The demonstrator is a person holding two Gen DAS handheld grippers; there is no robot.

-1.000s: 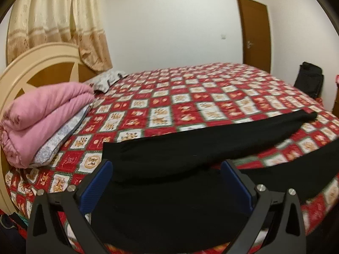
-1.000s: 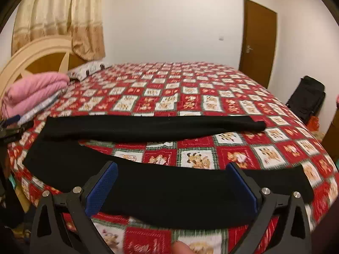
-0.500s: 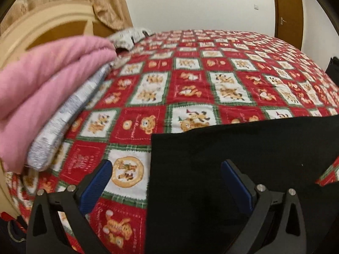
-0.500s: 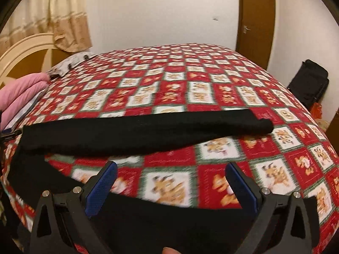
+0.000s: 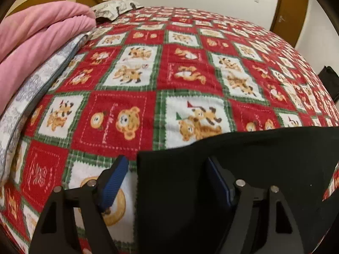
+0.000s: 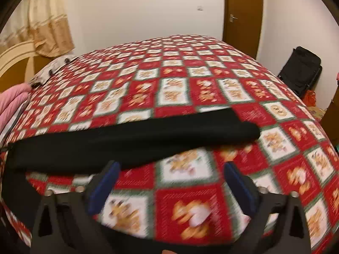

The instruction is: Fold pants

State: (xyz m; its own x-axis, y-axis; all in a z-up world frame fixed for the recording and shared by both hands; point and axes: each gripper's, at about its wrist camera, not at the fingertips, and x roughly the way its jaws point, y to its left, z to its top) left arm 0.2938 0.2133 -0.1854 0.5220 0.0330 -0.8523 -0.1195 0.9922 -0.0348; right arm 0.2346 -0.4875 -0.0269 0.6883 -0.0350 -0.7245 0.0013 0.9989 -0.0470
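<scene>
Pre-grasp step: black pants (image 5: 243,169) lie spread along the bed's (image 5: 169,63) near edge, left tongs (image 5: 167,173) apart straddling the waist corner, right tongs (image 6: 171,182) apart over bare quilt short of the far leg; next, I judge, close on fabric.

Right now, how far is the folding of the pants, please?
Done: nothing folded yet; the black pants lie spread flat on the patterned bedspread, one leg stretched out long. In hand: the left gripper is open with the pants' corner between its fingers, and the right gripper is open over bare bedspread, gripping nothing. Left: grasping, then every fold.
</scene>
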